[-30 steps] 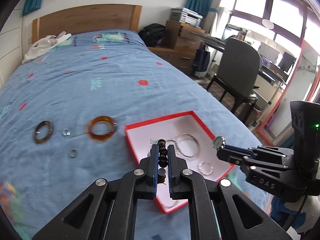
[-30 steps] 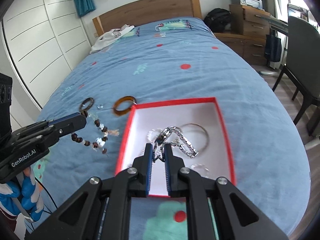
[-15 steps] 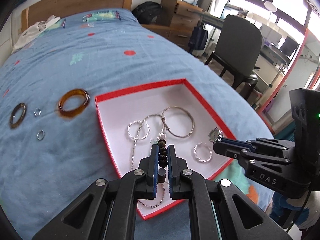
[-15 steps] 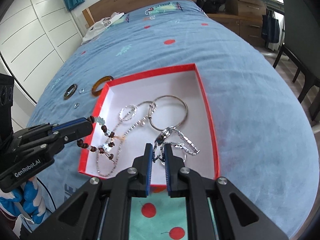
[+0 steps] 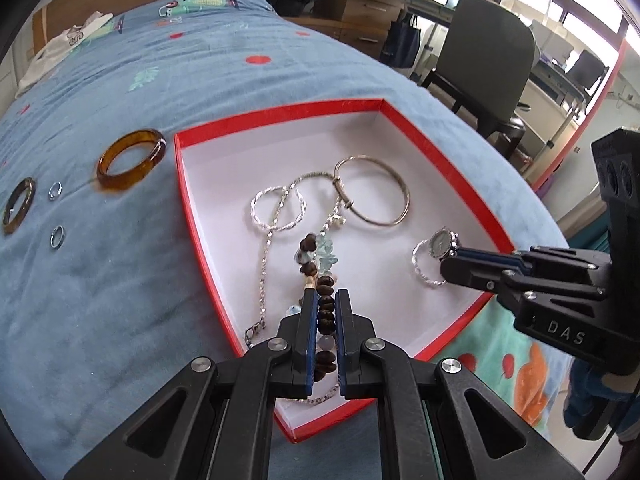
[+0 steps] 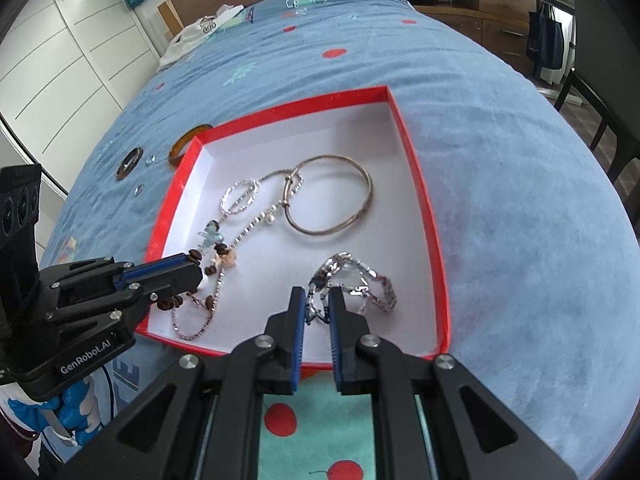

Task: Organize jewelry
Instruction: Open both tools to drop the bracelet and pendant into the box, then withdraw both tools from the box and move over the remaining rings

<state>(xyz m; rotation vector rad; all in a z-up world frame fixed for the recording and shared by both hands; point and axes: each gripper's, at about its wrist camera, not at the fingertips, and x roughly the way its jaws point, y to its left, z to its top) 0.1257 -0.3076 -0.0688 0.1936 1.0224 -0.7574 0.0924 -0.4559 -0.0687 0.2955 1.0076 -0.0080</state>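
Observation:
A red-rimmed white box (image 5: 182, 184) (image 6: 416, 184) lies on the blue bed. My left gripper (image 5: 325, 298) (image 6: 188, 268) is shut on a brown bead bracelet (image 5: 325, 308) (image 6: 214, 268), its free end resting on the box floor. My right gripper (image 6: 318, 296) (image 5: 450, 260) is shut on a silver watch (image 6: 352, 276) (image 5: 440, 242), low over the box's near right part. In the box lie a silver bangle (image 5: 374, 196), a twisted silver ring bracelet (image 5: 276, 208) and a silver chain (image 5: 264, 276).
On the bedspread left of the box lie an amber bangle (image 5: 132, 158), a dark brown bangle (image 5: 18, 204) and two small silver rings (image 5: 56, 212). A chair (image 5: 488, 52) and desk stand right of the bed. White clothing (image 6: 200, 28) lies near the headboard.
Both grippers moved forward and down over the box. The bead bracelet's end and the watch band now rest on the box floor.

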